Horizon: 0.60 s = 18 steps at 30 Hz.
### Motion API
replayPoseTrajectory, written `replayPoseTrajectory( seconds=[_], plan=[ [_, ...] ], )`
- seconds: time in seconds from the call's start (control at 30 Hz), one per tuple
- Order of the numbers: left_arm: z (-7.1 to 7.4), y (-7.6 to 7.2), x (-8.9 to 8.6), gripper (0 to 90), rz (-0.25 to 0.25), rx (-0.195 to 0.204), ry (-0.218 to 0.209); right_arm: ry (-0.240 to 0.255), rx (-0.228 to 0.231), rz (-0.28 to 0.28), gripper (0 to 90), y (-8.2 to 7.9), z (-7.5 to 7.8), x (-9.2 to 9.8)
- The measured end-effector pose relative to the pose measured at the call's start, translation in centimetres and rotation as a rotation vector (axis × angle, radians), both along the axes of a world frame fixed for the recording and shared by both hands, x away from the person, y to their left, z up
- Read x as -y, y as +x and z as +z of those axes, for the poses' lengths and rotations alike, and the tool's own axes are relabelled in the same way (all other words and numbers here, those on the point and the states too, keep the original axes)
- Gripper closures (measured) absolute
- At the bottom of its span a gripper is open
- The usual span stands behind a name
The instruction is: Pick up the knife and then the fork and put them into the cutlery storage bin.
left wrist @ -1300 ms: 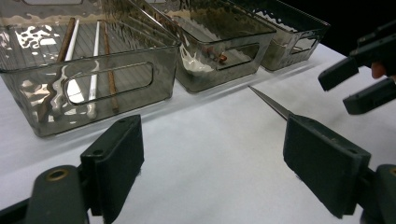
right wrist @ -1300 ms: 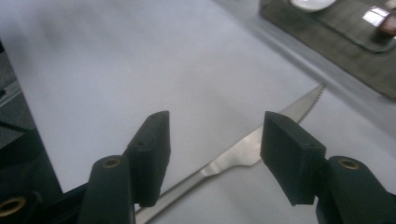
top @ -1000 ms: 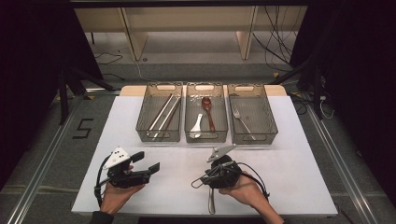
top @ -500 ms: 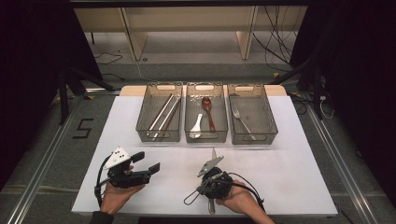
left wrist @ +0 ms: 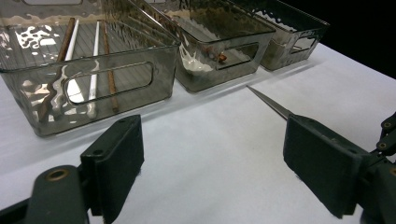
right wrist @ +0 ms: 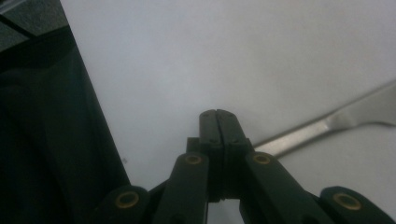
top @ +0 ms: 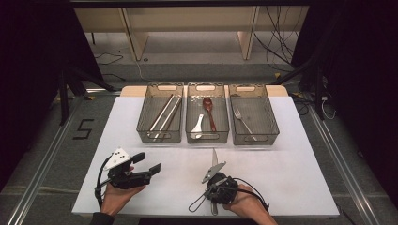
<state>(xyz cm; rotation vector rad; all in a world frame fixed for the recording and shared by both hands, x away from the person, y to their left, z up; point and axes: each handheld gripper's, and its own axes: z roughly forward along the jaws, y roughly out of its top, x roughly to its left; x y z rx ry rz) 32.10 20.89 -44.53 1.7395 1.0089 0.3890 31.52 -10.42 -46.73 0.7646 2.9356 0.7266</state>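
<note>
The right claw point(top: 217, 190) is pointing down at the white worktop point(top: 291, 173) near its front edge, and its jaws are pressing flat against each other with nothing visible between them. In the right gripper view, a silver utensil point(right wrist: 327, 123) is lying on the worktop just beside the right claw point(right wrist: 217, 116), its handle running in from the right toward the base of the jaws. Whether the handle is touching them cannot be told. The dark front edge of the worktop is showing close by on the left of that view.

The left claw point(top: 146, 163) is sitting low over the worktop at the person's left, well apart from the right one. Its jaws are standing wide open and holding nothing.

Three smoky clear bins are standing side by side at the far side of the worktop, well apart from both claws. The left bin point(top: 159, 136) is holding chopsticks point(top: 165, 113). The middle bin point(top: 207, 138) is holding a white spoon point(top: 197, 126) and a red-brown spoon point(top: 209, 112). The right bin point(top: 256, 139) is holding a fork point(top: 244, 123). In the left gripper view, the left claw point(left wrist: 210, 168) is facing the near wall of the left bin point(left wrist: 93, 100).
</note>
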Motion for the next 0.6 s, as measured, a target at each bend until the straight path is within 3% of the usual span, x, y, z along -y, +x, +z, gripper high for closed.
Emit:
replayPoseTrajectory(
  seconds=[0.1, 0.37, 0.53, 0.6],
  plan=[
    [0.0, 0.0, 0.0, 19.8, 0.000, -0.001, 0.000, -0.034, 0.005, -0.004, 90.0, -0.2, 0.1, 0.5],
    [0.0, 0.0, 0.0, 19.9, 0.001, 0.000, 0.002, -0.042, -0.018, -0.045, 90.0, 0.0, 0.2, 3.1],
    [0.0, 0.0, 0.1, 19.8, 0.002, -0.001, -0.001, -0.066, -0.014, -0.068, 90.0, 0.3, 0.3, 4.2],
    [0.0, 0.0, 0.1, 19.8, 0.002, 0.000, 0.001, -0.089, 0.009, -0.071, 90.0, 0.4, 0.4, 4.4]
  ],
)
